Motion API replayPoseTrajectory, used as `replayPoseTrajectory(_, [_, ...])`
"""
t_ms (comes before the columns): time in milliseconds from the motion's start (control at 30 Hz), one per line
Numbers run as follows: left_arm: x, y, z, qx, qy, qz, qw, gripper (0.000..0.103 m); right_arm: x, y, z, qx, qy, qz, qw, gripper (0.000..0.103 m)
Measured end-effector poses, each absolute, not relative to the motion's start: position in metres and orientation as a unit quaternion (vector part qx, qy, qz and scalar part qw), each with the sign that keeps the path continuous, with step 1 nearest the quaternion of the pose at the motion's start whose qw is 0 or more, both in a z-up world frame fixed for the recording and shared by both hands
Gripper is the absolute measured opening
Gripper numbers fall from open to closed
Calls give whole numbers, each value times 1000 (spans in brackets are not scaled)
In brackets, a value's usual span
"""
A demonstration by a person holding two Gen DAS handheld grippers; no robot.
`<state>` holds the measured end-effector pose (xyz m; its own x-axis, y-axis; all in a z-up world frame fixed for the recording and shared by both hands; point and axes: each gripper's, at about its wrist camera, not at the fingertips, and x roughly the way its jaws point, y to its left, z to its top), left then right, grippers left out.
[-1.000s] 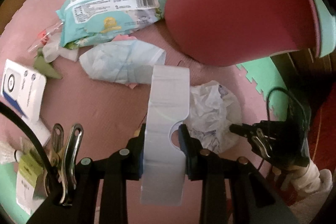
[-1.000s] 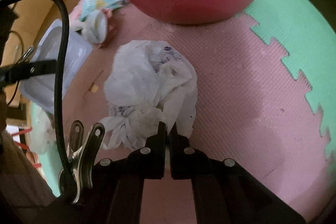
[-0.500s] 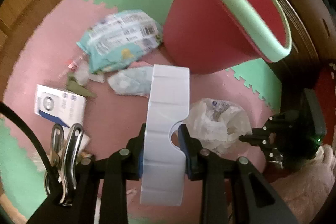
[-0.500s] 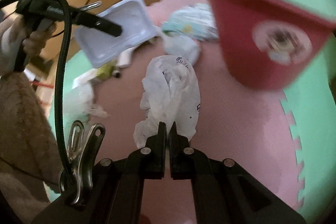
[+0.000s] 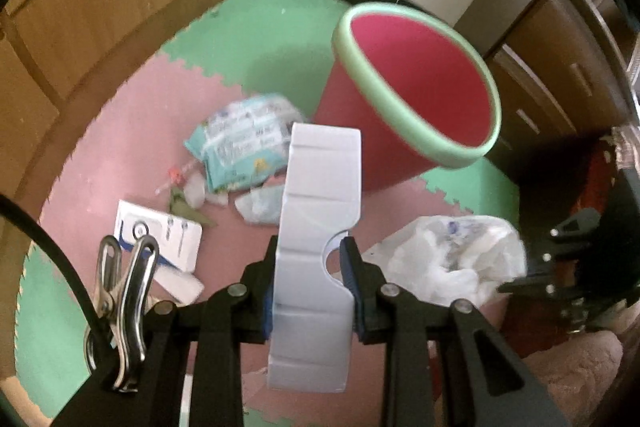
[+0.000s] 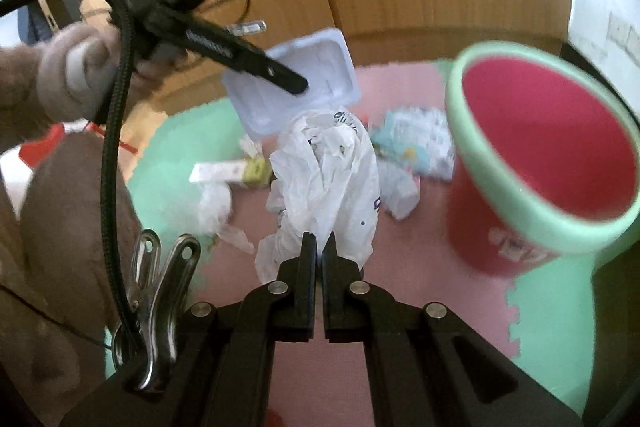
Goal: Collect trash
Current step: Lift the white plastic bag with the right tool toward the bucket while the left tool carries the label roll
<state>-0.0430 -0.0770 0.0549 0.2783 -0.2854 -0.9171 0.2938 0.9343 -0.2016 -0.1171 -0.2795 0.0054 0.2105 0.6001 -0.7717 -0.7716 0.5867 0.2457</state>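
- The left gripper (image 5: 310, 259) was clamped on a shallow white plastic tray (image 5: 320, 227), its jaws pressing the tray's two long edges and holding it up off the floor.
- The right gripper (image 6: 319, 241) was pinched tight on a crumpled white plastic bag (image 6: 326, 183), which hung lifted in front of its jaws.
- A red plastic bin with a pale green rim (image 5: 416, 99) stood on the pink and green foam floor mat (image 5: 120, 131), just beyond both held pieces.
- More litter lay on the mat beside the bin: a light blue wipes packet (image 5: 240, 143), a flat white and blue carton (image 5: 160, 233) and a crumpled pale wrapper (image 5: 260, 207).
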Motion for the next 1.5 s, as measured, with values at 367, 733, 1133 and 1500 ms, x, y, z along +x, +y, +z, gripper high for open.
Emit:
replayPoseTrajectory(367, [-37,-92,117,14,495,-183,850,29,-136,-302,96,-99,339,373,858,3])
replayPoseTrajectory(733, [-12,-158,160,-10,451,-213,867,29,-106,-330,119,-127,290,224,922,3])
replayPoseTrajectory(1133, [26,-223,114,-6,456,-212,864,29,-52,-334,75,-163,328,117,923,3])
replayPoseTrajectory(1500, [43,-243,63,21,480,-205,853,29,-35,-337,44,-158,369,84,912,3])
